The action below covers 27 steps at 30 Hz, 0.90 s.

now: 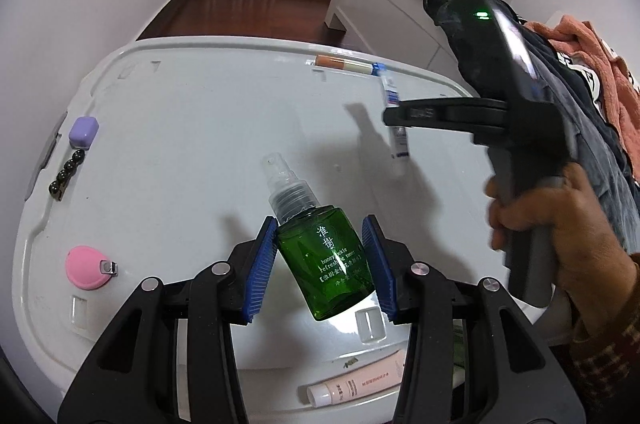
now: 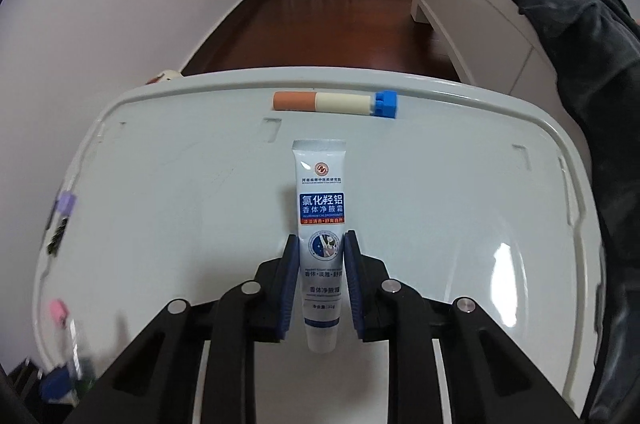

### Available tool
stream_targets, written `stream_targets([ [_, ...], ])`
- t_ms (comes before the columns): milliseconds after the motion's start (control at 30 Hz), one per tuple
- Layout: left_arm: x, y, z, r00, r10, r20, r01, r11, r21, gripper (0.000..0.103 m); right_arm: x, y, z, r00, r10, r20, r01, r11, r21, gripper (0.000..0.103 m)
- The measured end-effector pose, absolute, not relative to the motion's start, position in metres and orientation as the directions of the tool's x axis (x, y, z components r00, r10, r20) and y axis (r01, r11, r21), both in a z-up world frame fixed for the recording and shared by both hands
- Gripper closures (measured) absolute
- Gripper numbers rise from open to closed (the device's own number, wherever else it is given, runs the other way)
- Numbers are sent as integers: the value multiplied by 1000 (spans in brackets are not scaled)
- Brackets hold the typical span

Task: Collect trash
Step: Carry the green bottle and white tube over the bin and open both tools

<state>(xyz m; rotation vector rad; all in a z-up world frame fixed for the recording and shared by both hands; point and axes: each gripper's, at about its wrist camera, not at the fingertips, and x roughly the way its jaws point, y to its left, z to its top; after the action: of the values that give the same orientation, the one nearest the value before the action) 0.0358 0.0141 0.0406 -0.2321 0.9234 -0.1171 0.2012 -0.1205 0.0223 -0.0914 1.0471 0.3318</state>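
Pinching white-and-blue squeezable cream tube (image 2: 321, 244) in right gripper (image 2: 321, 280), flat on white plastic worktop (image 2: 180, 183); could slip. Left gripper (image 1: 320, 264) clamped on tilted green glass spray bottle (image 1: 326, 264) above worktop; could twist free.

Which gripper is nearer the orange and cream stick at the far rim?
Right. The right gripper is shut on the white tube, whose far end lies just short of the stick. The left gripper holds the green bottle nearer the near edge.
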Motion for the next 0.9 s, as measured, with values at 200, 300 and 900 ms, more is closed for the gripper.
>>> stream_targets([
  [200,22,11,47,612,-191,-767,18,974,-228,60,160,-139,52,501,255,-827,-311,945,103,81],
  [300,10,8,53,614,-189,-766,33,976,-214,60,135,-147,68,516,274,-811,-325,939,111,81],
  [900,-150,-15,18,362,-319,-876,112,948,-299,59,-129,-182,-11,161,383,-910,-445,851,279,80],
])
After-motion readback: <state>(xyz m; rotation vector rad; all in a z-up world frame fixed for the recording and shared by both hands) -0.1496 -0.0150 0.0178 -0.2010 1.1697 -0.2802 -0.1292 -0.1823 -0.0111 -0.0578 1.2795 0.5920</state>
